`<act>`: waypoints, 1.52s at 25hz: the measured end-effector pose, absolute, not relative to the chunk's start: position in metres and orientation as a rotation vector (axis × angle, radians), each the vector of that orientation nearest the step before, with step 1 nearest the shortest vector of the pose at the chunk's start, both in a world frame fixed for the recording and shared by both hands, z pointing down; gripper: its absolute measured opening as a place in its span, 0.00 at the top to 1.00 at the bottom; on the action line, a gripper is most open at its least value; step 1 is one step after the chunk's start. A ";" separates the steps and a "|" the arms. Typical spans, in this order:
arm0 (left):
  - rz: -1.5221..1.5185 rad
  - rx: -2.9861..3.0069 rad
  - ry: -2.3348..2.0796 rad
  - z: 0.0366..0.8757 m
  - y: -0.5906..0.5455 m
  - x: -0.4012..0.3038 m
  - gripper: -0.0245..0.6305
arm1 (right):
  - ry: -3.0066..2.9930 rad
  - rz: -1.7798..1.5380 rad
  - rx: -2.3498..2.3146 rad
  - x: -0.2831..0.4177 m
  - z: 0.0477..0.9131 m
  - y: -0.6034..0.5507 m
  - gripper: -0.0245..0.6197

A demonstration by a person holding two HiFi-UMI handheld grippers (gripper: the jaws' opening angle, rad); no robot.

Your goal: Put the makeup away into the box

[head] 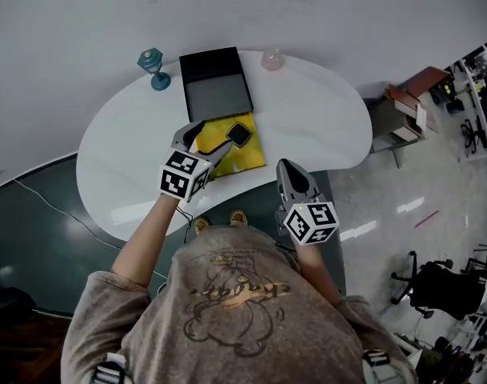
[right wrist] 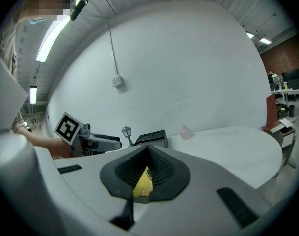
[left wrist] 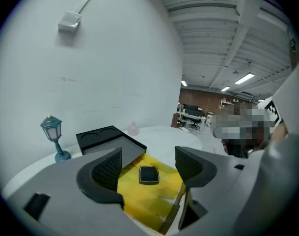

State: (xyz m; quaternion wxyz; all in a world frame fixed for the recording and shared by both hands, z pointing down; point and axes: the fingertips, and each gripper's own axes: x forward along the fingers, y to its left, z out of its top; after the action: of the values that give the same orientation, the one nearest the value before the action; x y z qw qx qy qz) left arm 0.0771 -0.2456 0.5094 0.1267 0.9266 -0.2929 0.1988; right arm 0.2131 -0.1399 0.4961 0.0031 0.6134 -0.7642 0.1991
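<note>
Left gripper (head: 213, 138) hovers spread wide near the compact (left wrist: 149, 174) — small, stiff, likely light and slick-cased. Pinch it across its flat sides, clear of the soft yellow cloth (head: 245, 158) — right gripper (right wrist: 148, 151) sits pressed together, empty.

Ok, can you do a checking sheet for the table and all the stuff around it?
Surface: white curved table, glossy, no spills seen.
Job's things: black box lies open at the far side. A black makeup case sits on a yellow cloth in front of it, not in the box yet.
Clutter: teal toy lamp left of the box and a small pink thing right of it.
Grippers: left gripper open and empty, above the cloth. Right gripper shut and empty, at the near edge.
Cables: one thin cable on the floor and one on the wall.
Surroundings: grey wall, office chair and desks to the right.
</note>
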 end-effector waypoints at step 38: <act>0.229 2.391 -1.422 0.501 -0.196 -0.107 0.71 | -2.542 0.587 1.627 0.127 0.498 -0.182 0.95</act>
State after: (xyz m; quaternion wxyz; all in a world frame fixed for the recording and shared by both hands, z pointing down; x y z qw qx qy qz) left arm -0.1068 -0.1958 0.5007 0.1742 0.8435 -0.5016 0.0807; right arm 0.1269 -0.1824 0.4976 0.0336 0.5289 -0.8263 0.1909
